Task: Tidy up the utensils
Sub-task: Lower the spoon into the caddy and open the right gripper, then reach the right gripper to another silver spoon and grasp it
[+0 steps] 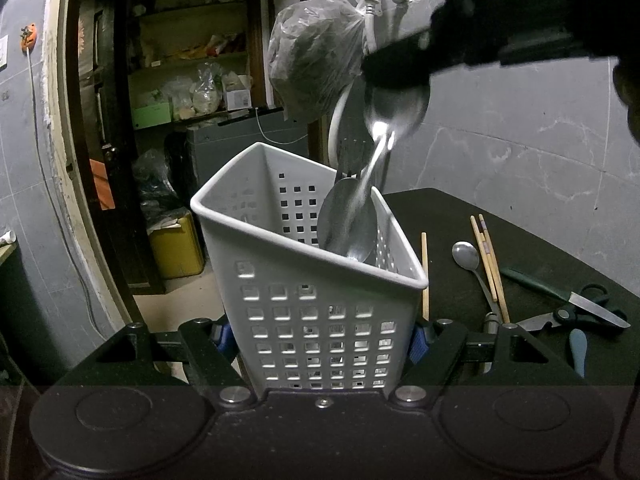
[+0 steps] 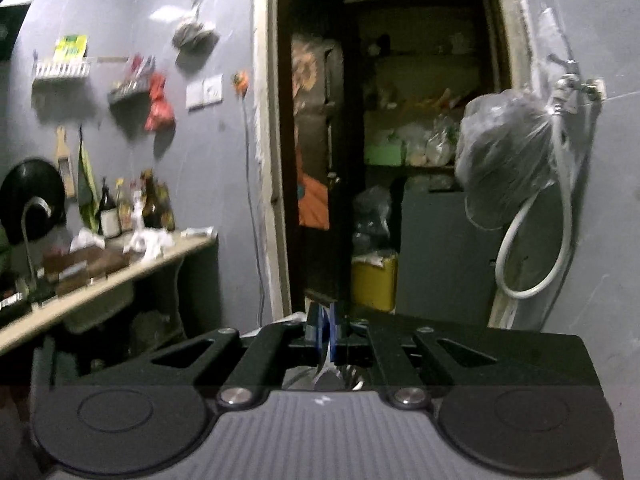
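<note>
My left gripper [image 1: 320,340] is shut on a white perforated utensil basket [image 1: 320,320], its blue pads [image 1: 418,344] pressing on both side walls. A large metal spoon [image 1: 348,224] and a dark slotted utensil [image 1: 352,152] stand inside the basket. Above its right corner, my right gripper [image 1: 396,76] is shut on the bowl of a second metal spoon [image 1: 394,116]. That spoon's blurred handle hangs down towards the basket's opening. In the right wrist view, the right gripper [image 2: 329,336] has its pads closed on the spoon [image 2: 336,380], with metal showing below them.
On the black table [image 1: 440,208] right of the basket lie a spoon [image 1: 466,256], a pair of chopsticks [image 1: 490,264], a single chopstick [image 1: 425,276], scissors [image 1: 576,312] and a blue-grey handle [image 1: 578,350]. A plastic bag [image 1: 316,56] hangs behind, by a doorway.
</note>
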`<state>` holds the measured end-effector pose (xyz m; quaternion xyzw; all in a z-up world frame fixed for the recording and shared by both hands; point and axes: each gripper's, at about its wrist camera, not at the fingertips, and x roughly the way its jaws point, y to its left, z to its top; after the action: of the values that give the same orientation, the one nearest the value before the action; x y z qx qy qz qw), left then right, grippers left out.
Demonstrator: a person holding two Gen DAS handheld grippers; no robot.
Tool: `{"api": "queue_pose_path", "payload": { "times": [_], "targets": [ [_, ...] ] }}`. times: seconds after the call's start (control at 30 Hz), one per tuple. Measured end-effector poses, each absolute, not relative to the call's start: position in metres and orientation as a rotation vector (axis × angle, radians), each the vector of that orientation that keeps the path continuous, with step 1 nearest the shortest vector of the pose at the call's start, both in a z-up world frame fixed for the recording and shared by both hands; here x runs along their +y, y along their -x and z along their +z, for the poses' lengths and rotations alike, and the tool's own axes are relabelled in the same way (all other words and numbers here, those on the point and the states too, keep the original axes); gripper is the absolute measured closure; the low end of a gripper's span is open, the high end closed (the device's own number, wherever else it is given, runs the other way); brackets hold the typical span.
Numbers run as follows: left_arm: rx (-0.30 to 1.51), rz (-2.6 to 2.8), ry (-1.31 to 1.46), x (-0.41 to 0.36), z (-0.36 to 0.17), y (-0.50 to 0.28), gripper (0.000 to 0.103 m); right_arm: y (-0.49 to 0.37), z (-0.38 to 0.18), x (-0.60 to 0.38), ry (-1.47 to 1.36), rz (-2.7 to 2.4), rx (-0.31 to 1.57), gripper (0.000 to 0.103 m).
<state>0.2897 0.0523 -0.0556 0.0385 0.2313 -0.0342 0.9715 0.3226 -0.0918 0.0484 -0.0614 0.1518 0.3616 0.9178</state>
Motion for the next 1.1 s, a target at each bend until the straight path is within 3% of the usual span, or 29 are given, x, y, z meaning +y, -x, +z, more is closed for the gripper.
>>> {"api": "queue_pose_path", "payload": {
  "times": [0.5, 0.57, 0.63, 0.7, 0.87, 0.93, 1.1],
  "targets": [
    [0.466, -0.064, -0.078, 0.050, -0.054, -0.291, 0.026, -0.319, 0.024, -0.076, 0.205, 0.759, 0.388, 0.095],
    [0.466, -0.064, -0.077, 0.050, -0.054, -0.291, 0.026, -0.319, 0.024, -0.079, 0.194, 0.760, 0.391, 0.086],
    [0.466, -0.064, -0.077, 0.050, -0.054, -0.291, 0.026, -0.319, 0.025, -0.085, 0.174, 0.765, 0.386, 0.065],
    [0.466, -0.064, -0.077, 0.050, -0.054, -0.291, 0.026, -0.318, 0.028, -0.092, 0.153, 0.768, 0.369, 0.053],
    [0.466, -0.064, -0.077, 0.050, -0.054, -0.291, 0.026, -0.314, 0.038, -0.117, 0.094, 0.738, 0.327, 0.028],
    [0.467, -0.064, -0.077, 0.050, -0.054, -0.291, 0.026, -0.314, 0.041, -0.130, 0.079, 0.709, 0.312, 0.011],
    [0.467, -0.063, -0.077, 0.050, -0.054, -0.291, 0.026, -0.315, 0.039, -0.157, 0.097, 0.646, 0.326, 0.002]
  ]
}}
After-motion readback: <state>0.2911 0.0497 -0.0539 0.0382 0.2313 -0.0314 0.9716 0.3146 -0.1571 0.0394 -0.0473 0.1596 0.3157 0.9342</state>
